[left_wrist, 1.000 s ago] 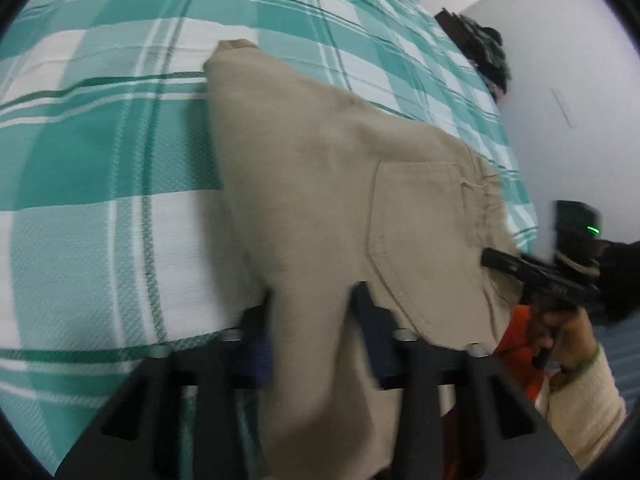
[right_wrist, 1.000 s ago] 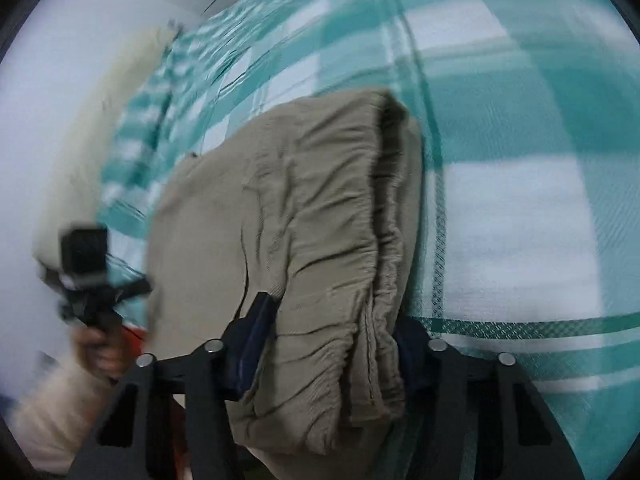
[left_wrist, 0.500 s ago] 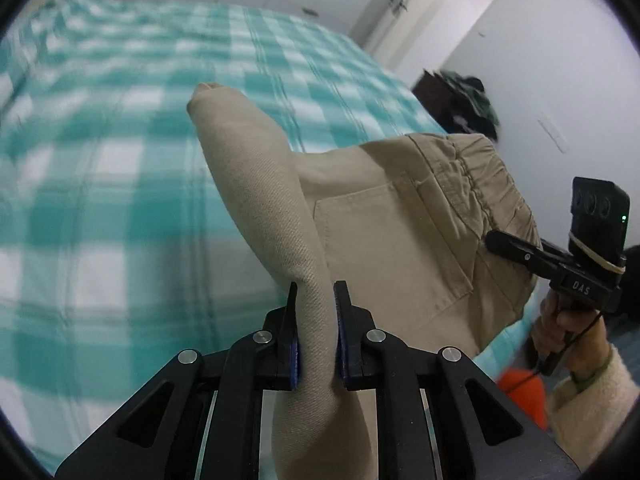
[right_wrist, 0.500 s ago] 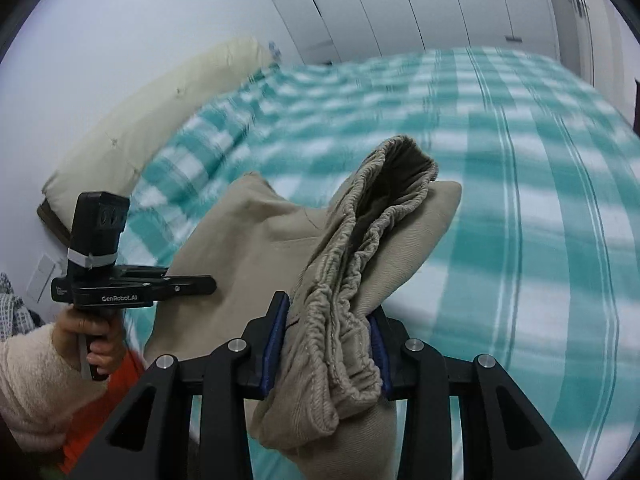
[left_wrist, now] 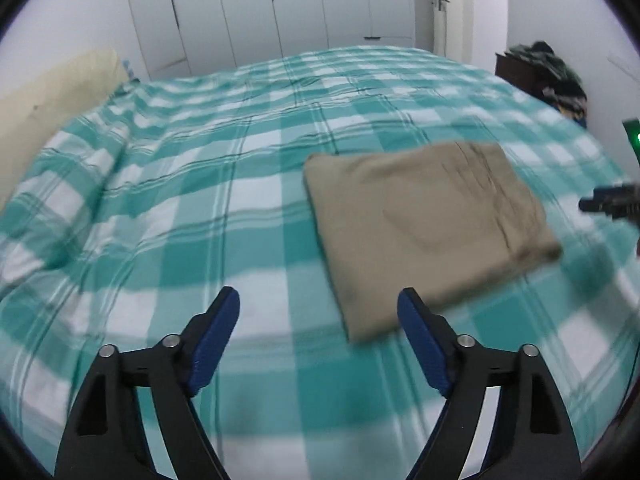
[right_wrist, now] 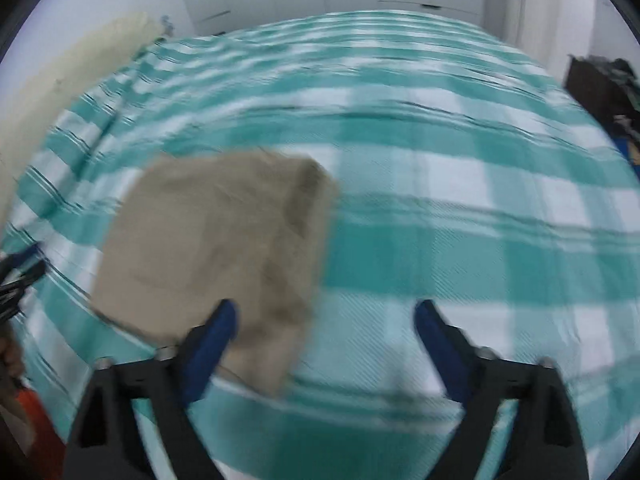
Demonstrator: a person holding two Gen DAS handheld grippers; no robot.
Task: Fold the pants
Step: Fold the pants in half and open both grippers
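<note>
You have just let go: both jaws have been opening, and the left hand-held gripper (left_wrist: 318, 322) and right hand-held gripper (right_wrist: 326, 326) now gape empty. The pants (left_wrist: 424, 224) lie folded on the bed (left_wrist: 180, 200); folding looks finished.

The folded pants (left_wrist: 424, 232) lie flat on the bed (left_wrist: 192, 208), toward its near right part in the left wrist view. A pillow (left_wrist: 52, 92) sits at the bed's far left edge, wardrobe doors (left_wrist: 248, 12) stand behind, and a clothes pile (left_wrist: 552, 76) lies far right
</note>
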